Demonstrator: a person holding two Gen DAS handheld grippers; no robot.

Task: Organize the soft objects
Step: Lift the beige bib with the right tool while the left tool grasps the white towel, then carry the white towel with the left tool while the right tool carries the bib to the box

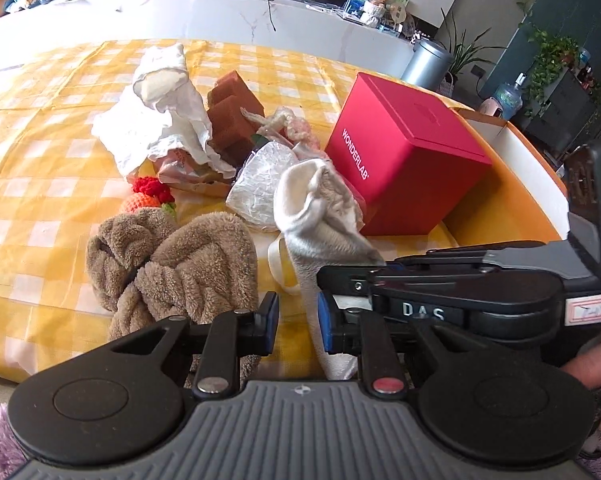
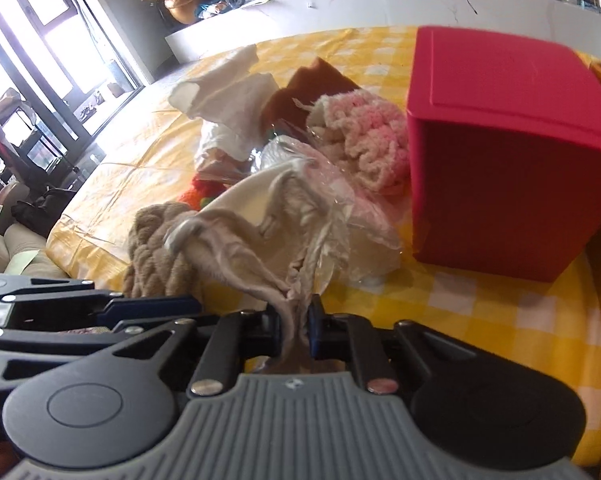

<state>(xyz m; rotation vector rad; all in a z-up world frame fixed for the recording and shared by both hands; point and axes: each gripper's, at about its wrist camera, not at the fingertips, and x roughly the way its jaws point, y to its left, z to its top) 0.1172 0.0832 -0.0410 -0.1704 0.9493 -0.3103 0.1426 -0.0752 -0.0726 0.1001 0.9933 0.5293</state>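
A white sock [image 2: 260, 232] hangs bunched above the yellow checked tablecloth [image 1: 40, 168]. My right gripper [image 2: 296, 322] is shut on the sock's lower end, with the fabric pinched between its blue pads. In the left wrist view the right gripper [image 1: 340, 280] reaches in from the right and holds the sock [image 1: 320, 208]. My left gripper [image 1: 298, 320] stands just below it with its pads apart. The sock's tail runs past the left gripper's right pad, unpinched. A brown fluffy knotted towel [image 1: 172, 272] lies to the left of the left gripper.
A red box [image 1: 404, 152] stands right of the pile, beside an orange-edged tray [image 1: 512, 168]. The pile holds a white cloth [image 1: 160, 112], brown sponge blocks [image 1: 232, 120], a clear plastic bag [image 1: 256, 184], a red and orange crochet piece [image 1: 148, 196] and pink-cream yarn [image 2: 364, 140].
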